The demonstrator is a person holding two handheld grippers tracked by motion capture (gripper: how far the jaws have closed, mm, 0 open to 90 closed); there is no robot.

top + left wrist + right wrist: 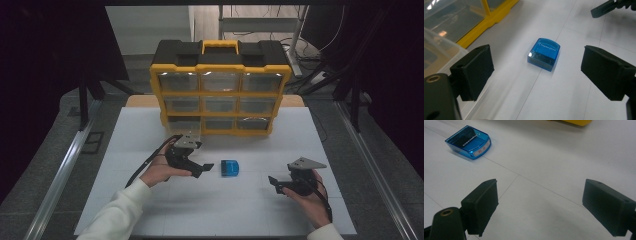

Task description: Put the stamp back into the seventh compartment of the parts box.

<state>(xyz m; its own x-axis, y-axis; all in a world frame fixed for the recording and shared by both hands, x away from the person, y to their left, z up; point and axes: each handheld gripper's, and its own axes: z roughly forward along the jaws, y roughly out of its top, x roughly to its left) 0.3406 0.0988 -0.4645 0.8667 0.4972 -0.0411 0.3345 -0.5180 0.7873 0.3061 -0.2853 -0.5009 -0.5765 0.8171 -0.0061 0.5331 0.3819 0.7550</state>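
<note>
Nearest the person: right gripper (278, 184) held low over the white bench (210, 210), fingers (482, 200) spread wide with nothing between them, well apart from any object. In the right gripper view the bare bench surface runs ahead, the blue box off to the far left.

Next out: left gripper (206, 169), tilted toward the centre of the bench, fingers (474, 71) released and wide — aimed squarely at the small blue box (544, 54). In the left gripper view the box sits on the bench ahead of the fingertips, centred between them but not yet inside the gap. No contact.

The blue box (230, 167) lies flat on the bench, just beside the left gripper's tips in the high view, clear of everything else. Translucent blue shell, dark insert, a printed label on top; text too small to read.

Farthest: yellow-and-black drawer organizer (220, 90) standing upright at the back of the bench, 9 clear drawers, with 1 drawer (439, 60) drawn out near the left gripper.

Judged progress — early. Approach under way, grasp not made. Left to do: close on the box, lift, probably into the drawer.
</note>
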